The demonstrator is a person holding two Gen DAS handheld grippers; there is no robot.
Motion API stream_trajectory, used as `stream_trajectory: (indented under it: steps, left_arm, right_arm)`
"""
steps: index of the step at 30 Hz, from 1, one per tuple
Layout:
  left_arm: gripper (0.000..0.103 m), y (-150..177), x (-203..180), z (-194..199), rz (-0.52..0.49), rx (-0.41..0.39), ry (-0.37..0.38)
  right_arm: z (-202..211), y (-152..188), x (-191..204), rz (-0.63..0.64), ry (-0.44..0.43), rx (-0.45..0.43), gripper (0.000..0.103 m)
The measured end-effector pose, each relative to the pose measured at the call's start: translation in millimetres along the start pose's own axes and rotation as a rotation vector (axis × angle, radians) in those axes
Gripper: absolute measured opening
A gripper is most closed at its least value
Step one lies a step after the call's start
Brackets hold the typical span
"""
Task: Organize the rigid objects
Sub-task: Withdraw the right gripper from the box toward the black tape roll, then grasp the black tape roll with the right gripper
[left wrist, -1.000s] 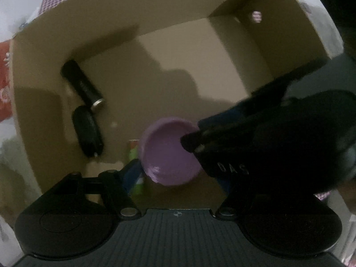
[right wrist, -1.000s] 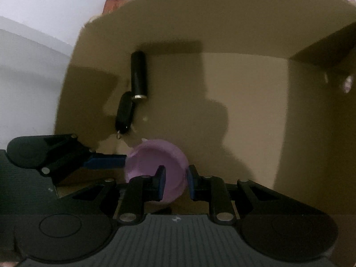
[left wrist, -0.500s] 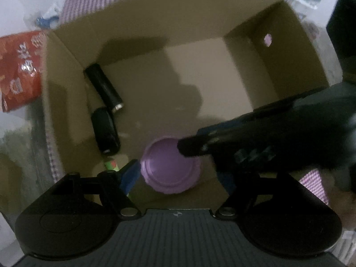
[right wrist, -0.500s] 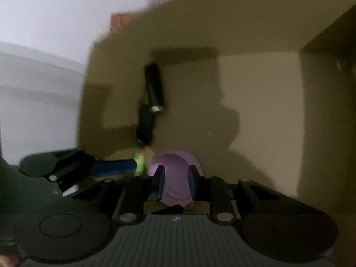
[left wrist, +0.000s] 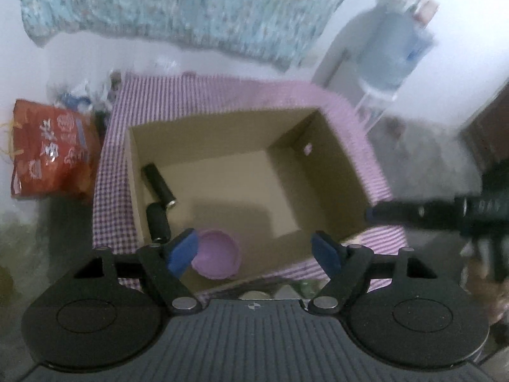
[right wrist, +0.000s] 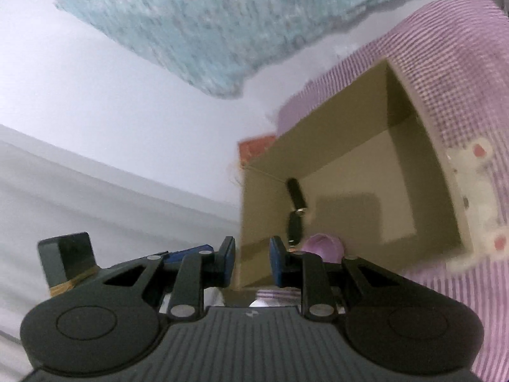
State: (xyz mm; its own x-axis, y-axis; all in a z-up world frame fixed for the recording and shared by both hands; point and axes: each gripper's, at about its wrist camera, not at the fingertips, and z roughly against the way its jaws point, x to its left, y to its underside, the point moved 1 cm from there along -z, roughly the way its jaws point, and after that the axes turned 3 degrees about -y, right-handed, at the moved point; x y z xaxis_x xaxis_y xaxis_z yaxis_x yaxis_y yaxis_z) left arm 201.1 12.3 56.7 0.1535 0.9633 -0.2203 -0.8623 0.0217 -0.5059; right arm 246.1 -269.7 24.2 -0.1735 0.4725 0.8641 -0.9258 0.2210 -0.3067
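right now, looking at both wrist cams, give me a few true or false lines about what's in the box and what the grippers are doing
1. The purple lid lies inside the cardboard box. True.
2. The left gripper grips the purple lid. False: its jaws are opening, with nothing between them.
3. Two dark cylinders lie along one wall of the box. True.
4. The box stands on bare wood. False: it stands on a purple checked cloth.
5. The right gripper holds a cylinder. False: its jaws are nearly closed on nothing.
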Motion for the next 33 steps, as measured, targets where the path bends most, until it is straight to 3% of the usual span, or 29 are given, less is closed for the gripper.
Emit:
stream_trajectory:
  steps: [2, 4, 7, 14, 18, 21, 25, 33]
  left_arm:
    - [0.082, 13.3, -2.8, 15.7, 0.004, -0.049, 0.022]
    - [0.084, 30.4, -6.3, 27.5, 0.009, -0.091, 0.034]
    - [0.089, 57.9, -9.4, 32.3, 0.017, -0.123, 0.046]
    - [0.088, 115.6, -28.7, -12.4, -0.055, -0.029, -0.018]
    - [0.088, 135.2, -48.0, -43.0, -0.151, 0.019, -0.042]
    - [0.088, 144.4, -66.9, -65.2, -0.266, 0.025, -0.128]
    - [0.084, 151.7, -84.4, -93.3, -0.373, 0.049, -0.172]
    - [0.07, 157.4, -82.9, -118.2, -0.359, 0.1, -0.149]
  right_arm:
    - [19.2, 17.7, 0.0, 0.0, -0.006, -0.049, 0.028]
    - [29.6, 40.5, -3.0, 0.01, 0.012, -0.09, 0.038]
    - [33.8, 73.0, -8.2, 0.02, 0.071, -0.112, 0.041]
    - [1.1, 126.5, -24.2, 0.103, 0.324, -0.014, 0.041]
    - [-24.1, 140.5, -37.0, 0.155, 0.419, 0.06, 0.041]
    - [-37.8, 147.9, -43.5, 0.181, 0.437, 0.093, 0.041]
    - [-57.7, 145.1, -50.4, 0.222, 0.461, 0.122, 0.041]
    - [-78.2, 142.9, -58.6, 0.253, 0.475, 0.167, 0.04]
